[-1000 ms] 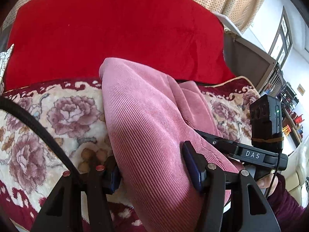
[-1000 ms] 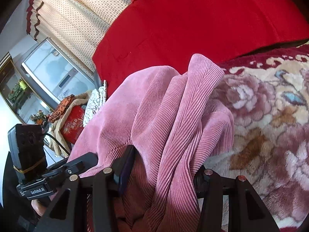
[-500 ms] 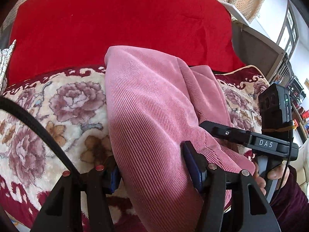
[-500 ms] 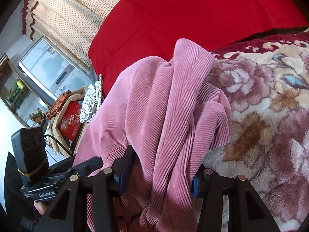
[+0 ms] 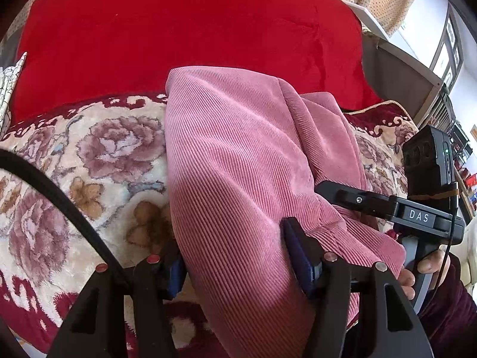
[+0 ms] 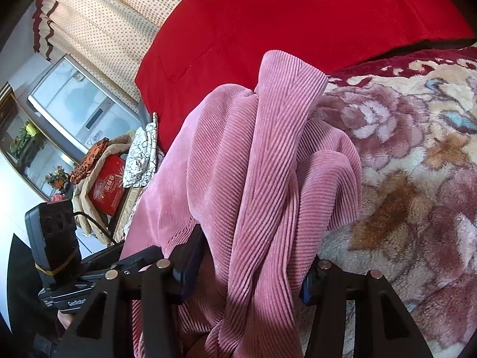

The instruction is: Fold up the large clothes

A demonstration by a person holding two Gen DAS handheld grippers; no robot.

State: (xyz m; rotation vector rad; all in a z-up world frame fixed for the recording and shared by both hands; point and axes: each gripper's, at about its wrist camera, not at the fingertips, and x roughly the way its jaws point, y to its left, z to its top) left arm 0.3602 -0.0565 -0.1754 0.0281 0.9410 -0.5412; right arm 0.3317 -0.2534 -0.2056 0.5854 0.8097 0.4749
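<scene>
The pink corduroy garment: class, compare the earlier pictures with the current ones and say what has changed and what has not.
The pink corduroy garment has been lowered toward the floral blanket, its far edge settling and spreading. The left gripper and right gripper both have their jaws opening, with the cloth between them. The red cushion and blanket stayed as they were.

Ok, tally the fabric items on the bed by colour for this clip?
Pink corduroy garment: 1
Red pillow: 1
Floral cream-and-maroon blanket: 1
Black-and-white patterned cloth: 1
Total: 4
</scene>
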